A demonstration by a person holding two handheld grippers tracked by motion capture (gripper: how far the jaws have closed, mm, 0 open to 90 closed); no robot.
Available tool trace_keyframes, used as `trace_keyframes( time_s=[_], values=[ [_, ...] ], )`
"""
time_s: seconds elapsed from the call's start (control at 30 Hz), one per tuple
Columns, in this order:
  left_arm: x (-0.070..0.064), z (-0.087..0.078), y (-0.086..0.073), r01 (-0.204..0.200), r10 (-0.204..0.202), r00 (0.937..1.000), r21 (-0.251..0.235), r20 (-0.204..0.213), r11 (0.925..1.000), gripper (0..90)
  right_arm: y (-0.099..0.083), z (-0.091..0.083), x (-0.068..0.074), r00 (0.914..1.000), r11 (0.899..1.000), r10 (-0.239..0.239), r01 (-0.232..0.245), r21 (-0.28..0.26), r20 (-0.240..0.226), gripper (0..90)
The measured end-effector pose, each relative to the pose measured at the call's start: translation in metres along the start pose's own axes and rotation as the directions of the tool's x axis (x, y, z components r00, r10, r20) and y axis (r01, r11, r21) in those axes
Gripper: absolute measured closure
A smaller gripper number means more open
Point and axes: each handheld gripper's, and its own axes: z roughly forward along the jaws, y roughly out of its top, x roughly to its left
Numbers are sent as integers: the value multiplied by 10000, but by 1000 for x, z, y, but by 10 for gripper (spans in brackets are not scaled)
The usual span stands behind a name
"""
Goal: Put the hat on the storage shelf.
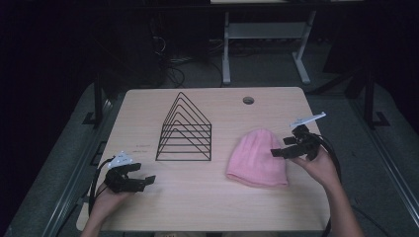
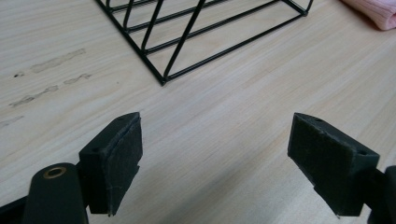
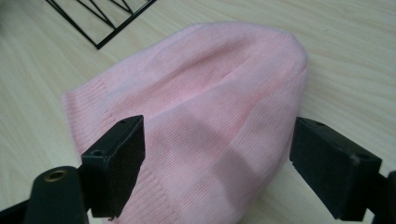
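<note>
A pink knit beanie (image 1: pixel 258 158) lies flat on the wooden table (image 1: pixel 217 202), right of centre. My right gripper (image 1: pixel 279 152) hovers at the beanie's right edge, open, its jaws wide apart above the knit (image 3: pixel 205 107). A black wire file rack (image 1: pixel 185 129) with triangular dividers stands mid-table. My left gripper (image 1: pixel 148 180) rests low near the table's front left, open with only bare wood between its pads (image 2: pixel 116 158). The rack's corner (image 2: pixel 163 80) lies ahead of it, and a bit of the beanie (image 2: pixel 373 11) shows at the top right.
A round cable hole (image 1: pixel 248 100) sits at the table's far side. Faint smudge marks (image 2: pixel 51 63) mark the wood left of the rack. Beyond the table stands a white desk frame (image 1: pixel 267 44) on the grey floor.
</note>
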Motion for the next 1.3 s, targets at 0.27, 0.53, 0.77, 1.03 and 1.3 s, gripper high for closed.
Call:
trace_keyframes(
  time_s=[0.27, 0.53, 0.77, 1.03, 1.3],
  values=[
    [1, 1, -1, 120, -120, 9999, -29, 1, 9999, 177, 17, 20, -21, 9993, 9988, 359, -357, 349, -66, 182],
    [4, 0, -2, 241, -241, 9997, -89, -26, 9997, 177, 34, 37, -36, 9984, 9959, 561, -557, 719, -47, 199],
    [7, 0, -3, 294, -294, 9996, -85, -2, 9995, 178, 36, 48, -48, 9960, 9922, 893, -883, 885, -76, 291],
    [7, 1, -3, 256, -256, 9997, -32, 20, 9997, 178, 40, 59, -55, 9933, 9859, 1151, -1135, 1228, -54, 389],
    [10, 0, -4, 334, -333, 9994, 28, -78, 9994, 178, 42, 73, -56, 9921, 9782, 1246, -1200, 1693, -162, 452]
  ],
)
